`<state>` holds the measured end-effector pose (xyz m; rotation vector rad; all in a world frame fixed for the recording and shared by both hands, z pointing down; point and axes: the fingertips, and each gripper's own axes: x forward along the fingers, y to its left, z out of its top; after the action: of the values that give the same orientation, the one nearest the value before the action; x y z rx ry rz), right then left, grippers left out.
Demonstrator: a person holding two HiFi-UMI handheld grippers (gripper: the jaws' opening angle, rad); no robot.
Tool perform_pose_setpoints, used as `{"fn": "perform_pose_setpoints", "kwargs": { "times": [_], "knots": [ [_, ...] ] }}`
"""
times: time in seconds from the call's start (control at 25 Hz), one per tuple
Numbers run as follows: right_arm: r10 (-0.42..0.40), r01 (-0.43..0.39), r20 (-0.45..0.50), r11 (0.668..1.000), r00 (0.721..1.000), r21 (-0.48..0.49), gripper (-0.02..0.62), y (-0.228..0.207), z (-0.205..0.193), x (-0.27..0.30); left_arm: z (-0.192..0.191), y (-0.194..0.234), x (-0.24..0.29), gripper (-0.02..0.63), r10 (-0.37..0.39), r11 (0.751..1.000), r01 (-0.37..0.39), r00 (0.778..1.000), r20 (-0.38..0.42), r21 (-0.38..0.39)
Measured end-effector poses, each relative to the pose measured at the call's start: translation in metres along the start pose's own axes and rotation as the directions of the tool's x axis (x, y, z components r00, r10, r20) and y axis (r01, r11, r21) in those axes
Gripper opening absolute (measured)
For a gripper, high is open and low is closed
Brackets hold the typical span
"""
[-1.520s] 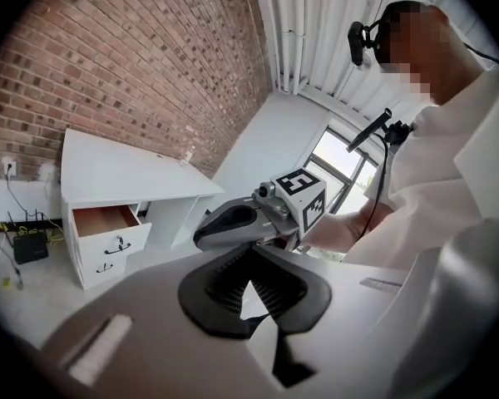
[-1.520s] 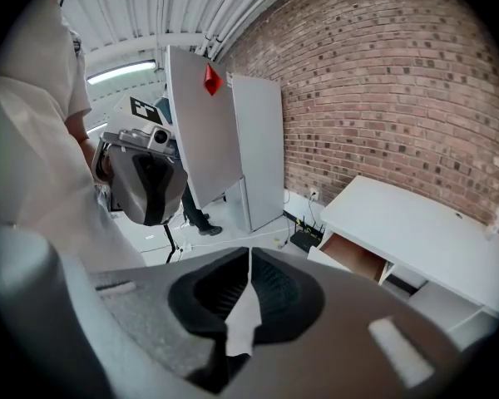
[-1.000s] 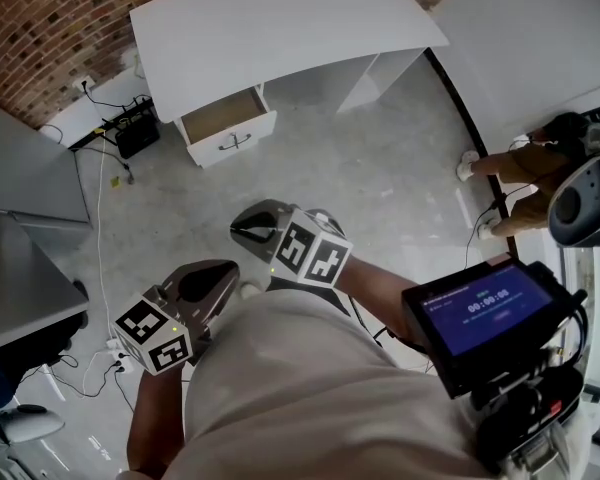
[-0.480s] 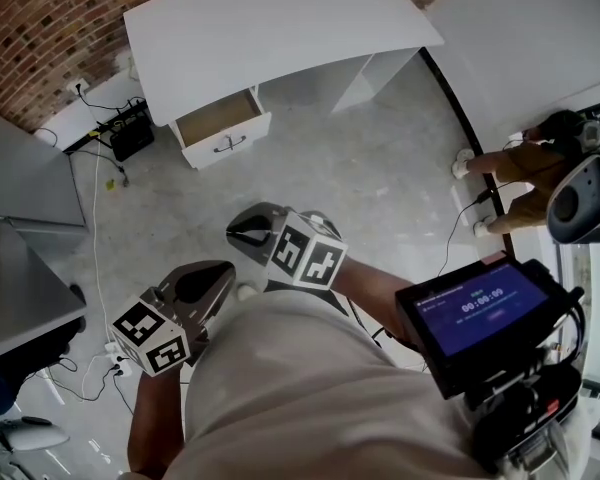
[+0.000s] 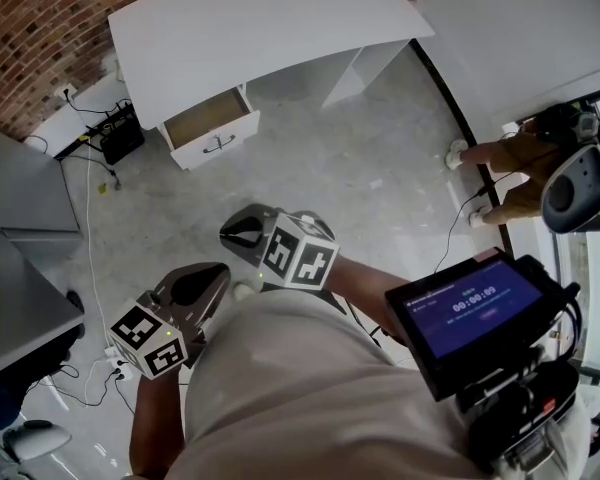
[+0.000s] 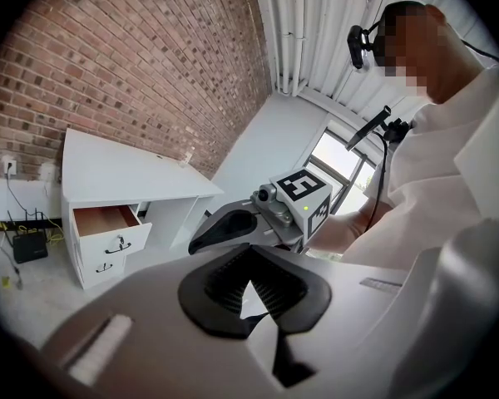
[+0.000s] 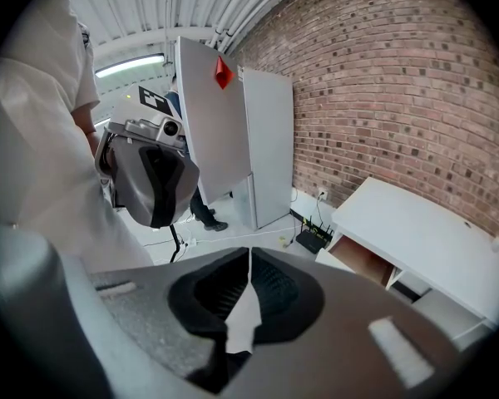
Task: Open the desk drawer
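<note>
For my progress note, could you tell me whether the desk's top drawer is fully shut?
No, the top drawer of the desk stands pulled out, its brown inside showing.

The grey concrete floor (image 5: 330, 178) carries a white desk (image 5: 250, 18) at the brick wall, with its top drawer (image 5: 208, 120) pulled out. Just beside the desk's left end a black box (image 5: 117, 135) lies by the wall, and a cable (image 5: 88, 218) runs from there along the floor. Another person's shoes (image 5: 458, 155) stand at the floor's right edge.
</note>
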<state>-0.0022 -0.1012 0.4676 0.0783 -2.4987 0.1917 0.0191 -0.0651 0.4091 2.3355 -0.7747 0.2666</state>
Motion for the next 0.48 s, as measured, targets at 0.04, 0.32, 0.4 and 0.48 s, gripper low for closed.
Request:
{"fn": "perform_pose_setpoints", "kwargs": {
  "times": [0.04,0.32,0.4,0.48],
  "knots": [
    [0.0,0.0,-0.002,1.0,1.0,0.0,0.012,0.0001,-0.0005,-0.0001,0.001,-0.0004,0.0007,0.003,0.001,1.0,-0.001,1.0,-0.004,0.0],
    [-0.003,0.003,-0.01,1.0,1.0,0.002,0.012,0.0011,-0.0045,-0.0009,0.0012,-0.0011,0.0044,0.002,-0.003,1.0,0.003,1.0,-0.012,-0.001],
    [-0.003,0.003,-0.013,1.0,1.0,0.003,0.012,0.0014,-0.0052,-0.0014,0.0005,-0.0015,0.0052,0.002,-0.003,1.0,0.003,1.0,-0.012,-0.003],
    [-0.002,0.002,-0.015,1.0,1.0,0.005,0.012,0.0023,-0.0064,-0.0017,-0.001,-0.0024,0.0059,0.003,-0.003,1.0,0.003,1.0,-0.014,-0.006]
  ]
}}
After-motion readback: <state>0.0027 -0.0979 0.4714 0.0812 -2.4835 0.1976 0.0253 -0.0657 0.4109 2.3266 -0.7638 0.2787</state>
